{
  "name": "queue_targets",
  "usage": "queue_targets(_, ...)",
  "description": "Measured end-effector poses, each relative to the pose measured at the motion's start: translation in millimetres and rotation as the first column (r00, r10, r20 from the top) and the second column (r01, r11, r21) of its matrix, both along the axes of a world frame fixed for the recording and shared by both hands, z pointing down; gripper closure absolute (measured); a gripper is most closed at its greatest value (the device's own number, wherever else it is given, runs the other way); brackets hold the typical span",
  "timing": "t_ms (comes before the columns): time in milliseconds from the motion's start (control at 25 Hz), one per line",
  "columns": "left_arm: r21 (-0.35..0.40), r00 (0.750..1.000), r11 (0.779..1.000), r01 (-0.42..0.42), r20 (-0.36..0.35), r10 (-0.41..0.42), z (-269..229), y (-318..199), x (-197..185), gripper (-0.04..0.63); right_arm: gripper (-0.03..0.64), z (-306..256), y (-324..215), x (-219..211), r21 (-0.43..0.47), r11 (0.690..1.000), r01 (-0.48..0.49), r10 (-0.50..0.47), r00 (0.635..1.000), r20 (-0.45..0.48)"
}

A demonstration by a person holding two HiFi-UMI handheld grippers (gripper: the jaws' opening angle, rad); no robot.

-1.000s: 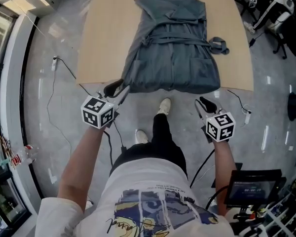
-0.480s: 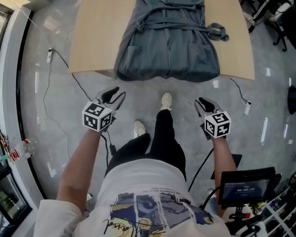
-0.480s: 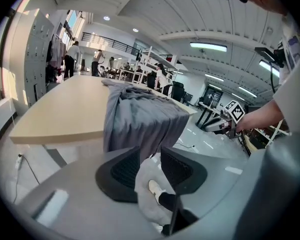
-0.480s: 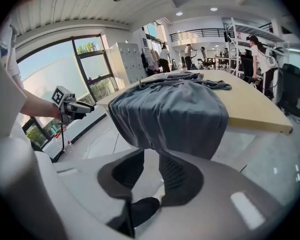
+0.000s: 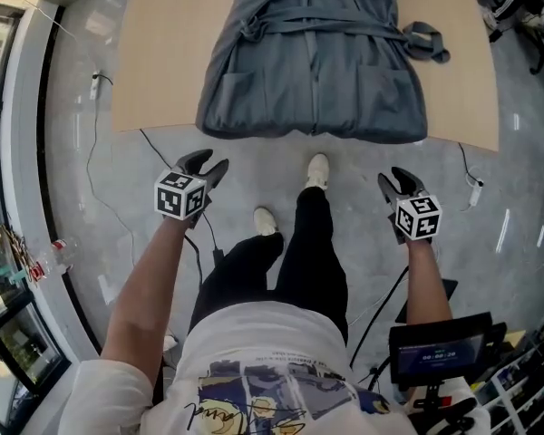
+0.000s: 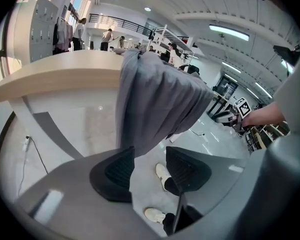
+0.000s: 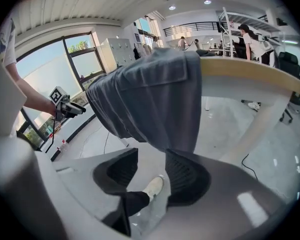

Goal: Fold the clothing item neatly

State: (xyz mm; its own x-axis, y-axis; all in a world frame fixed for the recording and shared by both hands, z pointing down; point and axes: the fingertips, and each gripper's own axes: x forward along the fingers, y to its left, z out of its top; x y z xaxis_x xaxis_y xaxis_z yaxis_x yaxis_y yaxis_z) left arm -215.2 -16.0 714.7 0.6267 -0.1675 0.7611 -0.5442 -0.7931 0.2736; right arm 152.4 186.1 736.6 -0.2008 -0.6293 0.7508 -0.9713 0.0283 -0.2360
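Observation:
A grey robe-like garment lies spread on the light wooden table, and its hem hangs over the near edge. Its belt end is bunched at the right side. My left gripper hovers over the floor below the hem's left corner, apart from the cloth. My right gripper hovers below the right corner, also clear of it. Both sets of jaws are opening with nothing between them. In the left gripper view the hanging garment is beyond the left gripper. In the right gripper view the garment hangs beyond the right gripper.
The person's legs and white shoes stand between the grippers, close to the table edge. A cable and power strip lie on the floor at left. A small screen stands at lower right. Chairs and people are beyond the table.
The left gripper was at the hem's left corner one second ago. Both grippers have drawn back from the table edge toward the person, and their jaws stand wider apart.

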Motion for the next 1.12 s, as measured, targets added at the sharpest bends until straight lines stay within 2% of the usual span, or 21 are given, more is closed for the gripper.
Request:
queue_targets(360,0.009,0.999,0.999,0.039,0.038,-0.039,70.0,-30.8,0.2,0.318,0.399,76.8,-26.6,50.5,-0.049,0.999,-0.003,0.003,1.000,-0.017)
queue_targets(680,-0.002,0.998,1.000,-0.014,0.058,0.014,110.1,-41.1,20.5,0.259,0.364,119.1,-49.3,72.8,-0.044,0.999,0.017,-0.018,1.000,-0.010)
queue_targets(920,0.000,0.998,0.999,-0.051,0.048,0.051,121.6,-49.1,32.8,0.250,0.364,129.3,-65.8,61.0,-0.026,0.996,0.090,-0.089,0.995,0.040)
queue_targets(1000,-0.001,0.997,0.998,-0.066,0.034,0.066,120.5,-47.4,38.4,0.269,0.382,126.1,-69.3,53.1,-0.013,0.992,0.127,-0.126,0.991,0.039)
queue_targets(1120,-0.005,0.997,0.997,-0.079,0.014,0.079,116.7,-42.1,42.7,0.368,0.501,118.9,-70.9,41.5,0.006,0.984,0.179,-0.179,0.983,0.032)
